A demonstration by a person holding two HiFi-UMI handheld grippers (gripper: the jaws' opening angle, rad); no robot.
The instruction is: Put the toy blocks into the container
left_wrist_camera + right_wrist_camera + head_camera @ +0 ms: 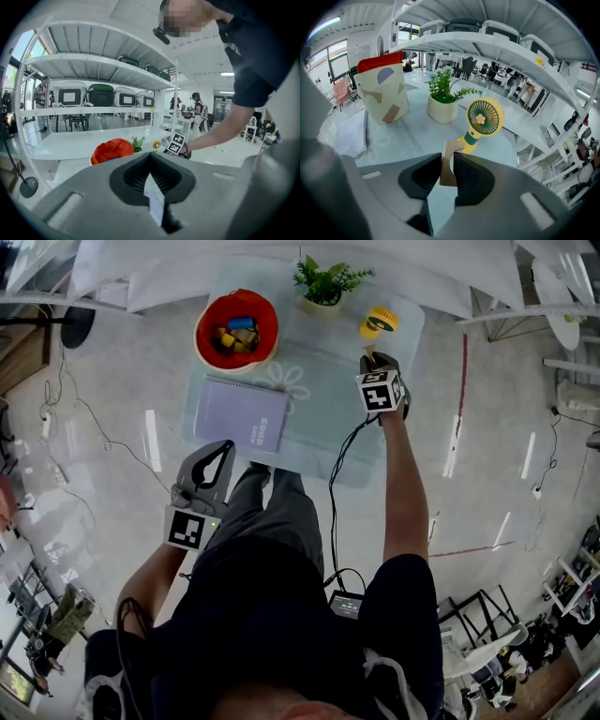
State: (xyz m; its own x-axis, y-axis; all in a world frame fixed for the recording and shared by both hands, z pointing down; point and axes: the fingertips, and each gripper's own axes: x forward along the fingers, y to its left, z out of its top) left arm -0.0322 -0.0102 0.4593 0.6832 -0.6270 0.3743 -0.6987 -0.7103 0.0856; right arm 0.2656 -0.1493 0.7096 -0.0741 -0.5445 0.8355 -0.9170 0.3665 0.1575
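Observation:
The red-rimmed container (236,329) stands at the table's back left with several coloured blocks (234,337) inside; the right gripper view shows its cream patterned wall (384,91). My right gripper (368,359) is over the table's right side, just before the yellow fan, shut on a tan arch-shaped block (449,161) that stands upright between the pads. My left gripper (223,451) hangs off the table's near-left edge above the floor, its jaws (150,157) closed together with nothing in them. The left gripper view shows the container (112,150) far ahead.
A lilac spiral notebook (242,415) lies on the pale blue table (319,381) near the container. A potted plant (323,282) stands at the back centre and a yellow handheld fan (378,322) lies at the back right, right in front of the right gripper (483,119).

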